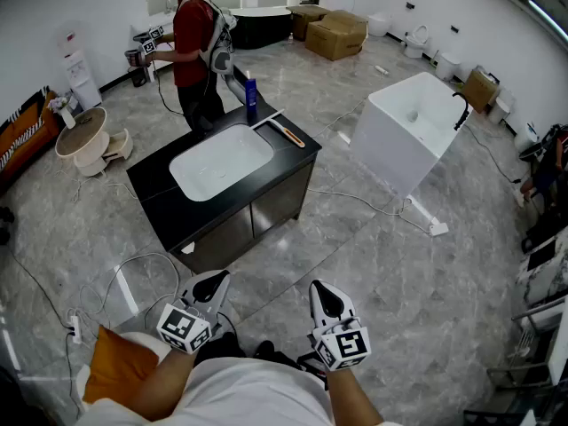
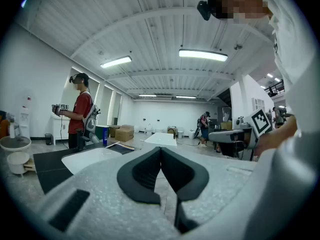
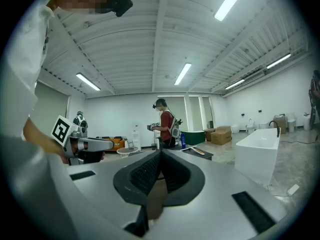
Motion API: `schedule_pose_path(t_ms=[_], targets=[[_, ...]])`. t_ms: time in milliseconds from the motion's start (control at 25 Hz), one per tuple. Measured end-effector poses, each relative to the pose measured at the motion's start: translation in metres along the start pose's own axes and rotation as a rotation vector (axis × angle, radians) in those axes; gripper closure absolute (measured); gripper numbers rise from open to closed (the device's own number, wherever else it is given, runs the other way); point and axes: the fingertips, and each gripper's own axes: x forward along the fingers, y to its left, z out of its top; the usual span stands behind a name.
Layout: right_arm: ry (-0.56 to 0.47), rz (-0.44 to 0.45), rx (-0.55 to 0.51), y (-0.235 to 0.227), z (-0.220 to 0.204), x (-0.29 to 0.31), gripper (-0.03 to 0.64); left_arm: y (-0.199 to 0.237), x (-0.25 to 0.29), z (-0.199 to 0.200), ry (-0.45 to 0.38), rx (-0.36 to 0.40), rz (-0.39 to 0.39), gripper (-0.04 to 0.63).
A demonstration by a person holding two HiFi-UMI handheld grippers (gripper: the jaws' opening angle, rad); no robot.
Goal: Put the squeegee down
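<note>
- Two grippers are level and low in front of your torso, well apart from the black counter (image 1: pixel 158 181).
- Your left gripper (image 1: pixel 214 280) has its jaws pressed together, with nothing between them.
- Squeegee (image 1: pixel 287 133) lies flat on the counter's right end, just beside the white sink (image 1: pixel 222 161), clear of both grippers.
- Your right gripper (image 1: pixel 321 289) has its jaws pressed together, and it is also empty.
- White tub (image 1: pixel 410 130) stands on the floor further right.

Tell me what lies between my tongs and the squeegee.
Head view: only bare floor, then the black cabinet, front and top edge; the squeegee lies up there beside the white sink.
</note>
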Motion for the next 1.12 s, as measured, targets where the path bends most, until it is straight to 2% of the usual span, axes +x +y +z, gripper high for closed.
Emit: schedule_pose_path(t_ms=[720, 920, 1120], targets=[[-0.047, 0.02, 0.037, -0.034, 0.002, -0.029, 0.603, -0.019, 0.009, 0.002, -0.015, -0.038, -0.008, 0.58], [-0.067, 0.026, 0.062, -0.049, 0.003, -0.024, 0.603, -0.012, 0.025, 0.0, -0.011, -0.041, -0.024, 0.58], [-0.06, -0.005, 0.074, -0.078, 0.001, -0.015, 0.603, -0.002, 0.055, -0.006, -0.011, -0.078, -0.036, 0.58]])
